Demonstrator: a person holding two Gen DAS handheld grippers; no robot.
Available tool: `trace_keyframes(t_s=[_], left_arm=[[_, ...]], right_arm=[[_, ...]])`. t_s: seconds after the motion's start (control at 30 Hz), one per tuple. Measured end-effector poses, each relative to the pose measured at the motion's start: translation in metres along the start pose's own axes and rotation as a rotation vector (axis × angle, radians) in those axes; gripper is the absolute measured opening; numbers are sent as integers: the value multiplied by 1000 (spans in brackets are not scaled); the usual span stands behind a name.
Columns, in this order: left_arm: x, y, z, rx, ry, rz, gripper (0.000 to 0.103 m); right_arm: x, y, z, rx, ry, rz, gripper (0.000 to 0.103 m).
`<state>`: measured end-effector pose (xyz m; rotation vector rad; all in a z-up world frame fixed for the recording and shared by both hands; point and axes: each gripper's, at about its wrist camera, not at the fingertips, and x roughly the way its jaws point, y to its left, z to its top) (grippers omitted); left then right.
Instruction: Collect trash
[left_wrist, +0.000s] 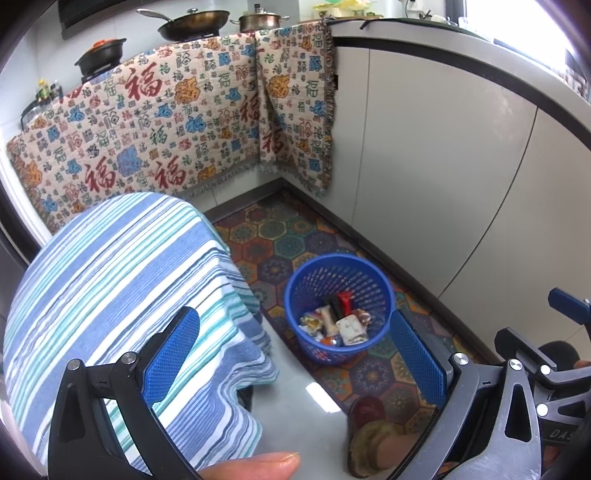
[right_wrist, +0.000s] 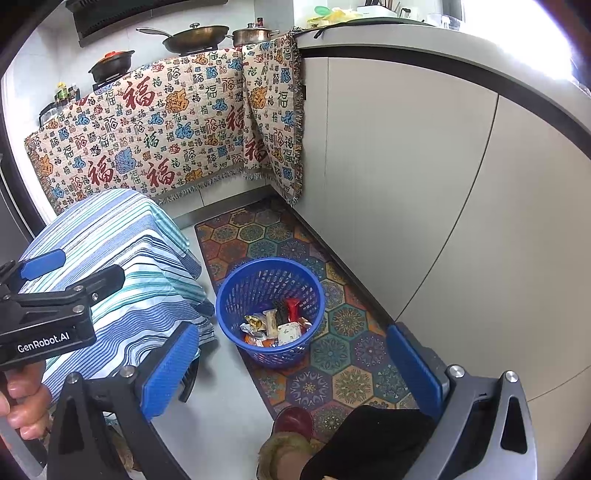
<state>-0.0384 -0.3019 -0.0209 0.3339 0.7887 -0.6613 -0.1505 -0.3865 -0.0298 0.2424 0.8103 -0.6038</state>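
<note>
A blue perforated basket (left_wrist: 334, 275) (right_wrist: 236, 295) stands on the patterned floor mat, with several wrappers (left_wrist: 343, 325) (right_wrist: 275, 326) and a red piece inside. My left gripper (left_wrist: 295, 350) hangs open high above and in front of the basket, nothing between its blue pads (left_wrist: 171, 356). My right gripper (right_wrist: 293, 369) is open too, above the mat just in front of the basket, empty. In the right wrist view the left gripper (right_wrist: 51, 291) shows at the left over the striped cloth, a hand (right_wrist: 22, 410) on its handle.
A stool or small table under a blue striped cloth (left_wrist: 122, 291) (right_wrist: 114, 258) stands left of the basket. Pale cabinet doors (left_wrist: 443, 177) close the right side. A patterned blanket (left_wrist: 166, 122) hangs over the counter with pans (left_wrist: 194, 22) on top. A slippered foot (left_wrist: 373, 435) (right_wrist: 288, 446) is below.
</note>
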Motion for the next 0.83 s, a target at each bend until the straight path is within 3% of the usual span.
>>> trace_keyframes(t_s=[0.6, 0.83], left_arm=[[3, 1, 0, 0, 8, 3, 102], [-1, 4, -1, -21, -23, 5, 102]], right_arm=[[7, 2, 2, -10, 9, 3, 103], [9, 1, 3, -11, 10, 1, 103]])
